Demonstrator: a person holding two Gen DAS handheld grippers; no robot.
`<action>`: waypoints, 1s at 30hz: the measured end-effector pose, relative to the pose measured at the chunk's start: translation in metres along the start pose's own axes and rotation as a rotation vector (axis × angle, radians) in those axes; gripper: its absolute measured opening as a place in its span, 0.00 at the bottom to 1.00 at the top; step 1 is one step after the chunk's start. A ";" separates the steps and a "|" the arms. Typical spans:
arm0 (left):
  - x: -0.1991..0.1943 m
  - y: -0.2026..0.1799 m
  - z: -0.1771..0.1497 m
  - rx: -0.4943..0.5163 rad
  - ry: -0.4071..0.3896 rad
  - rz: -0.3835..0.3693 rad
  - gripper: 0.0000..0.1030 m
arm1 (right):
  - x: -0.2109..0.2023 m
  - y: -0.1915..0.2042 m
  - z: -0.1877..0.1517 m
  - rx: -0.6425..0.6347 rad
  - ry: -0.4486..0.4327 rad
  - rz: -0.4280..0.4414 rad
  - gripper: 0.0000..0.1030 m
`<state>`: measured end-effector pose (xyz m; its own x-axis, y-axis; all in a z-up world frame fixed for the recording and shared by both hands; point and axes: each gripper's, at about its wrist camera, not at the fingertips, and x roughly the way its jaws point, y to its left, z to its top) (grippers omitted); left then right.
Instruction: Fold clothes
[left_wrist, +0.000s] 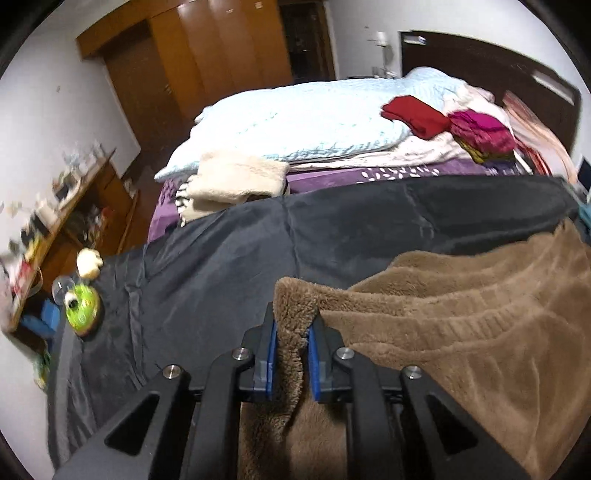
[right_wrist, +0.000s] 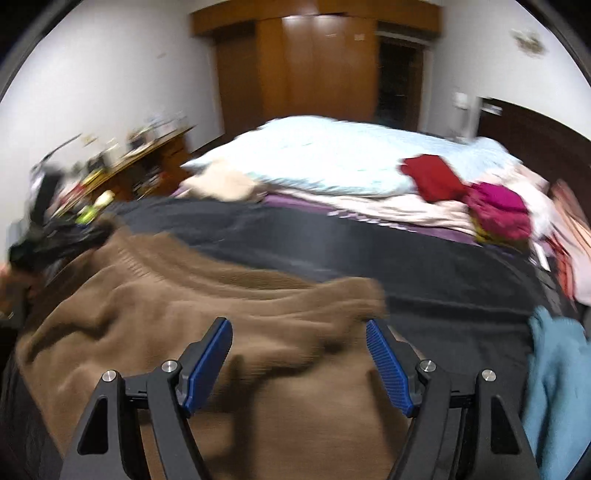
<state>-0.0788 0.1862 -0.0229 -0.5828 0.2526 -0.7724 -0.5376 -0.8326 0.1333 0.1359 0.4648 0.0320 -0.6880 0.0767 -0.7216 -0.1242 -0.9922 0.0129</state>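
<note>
The left gripper (left_wrist: 291, 325) pinches a fuzzy edge of the brown fleece garment (left_wrist: 461, 325) at lower centre of its view, blue pads pressed into the pile. The right gripper (right_wrist: 299, 339), fingers spread wide, hovers over the same garment (right_wrist: 184, 314), which sprawls across a dark bedspread (right_wrist: 406, 266) in the lower frame.
</note>
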 end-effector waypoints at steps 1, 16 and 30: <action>0.002 0.002 0.000 -0.012 0.005 -0.002 0.17 | 0.009 0.008 0.000 -0.025 0.038 0.006 0.74; 0.028 -0.001 -0.023 0.013 -0.004 0.133 0.45 | 0.073 -0.013 -0.008 0.070 0.199 -0.074 0.79; 0.003 -0.017 -0.061 0.066 -0.013 0.144 0.46 | 0.045 -0.010 -0.038 0.063 0.182 0.001 0.81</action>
<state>-0.0342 0.1710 -0.0651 -0.6642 0.1401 -0.7343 -0.4871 -0.8262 0.2829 0.1333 0.4743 -0.0262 -0.5483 0.0506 -0.8347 -0.1720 -0.9837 0.0533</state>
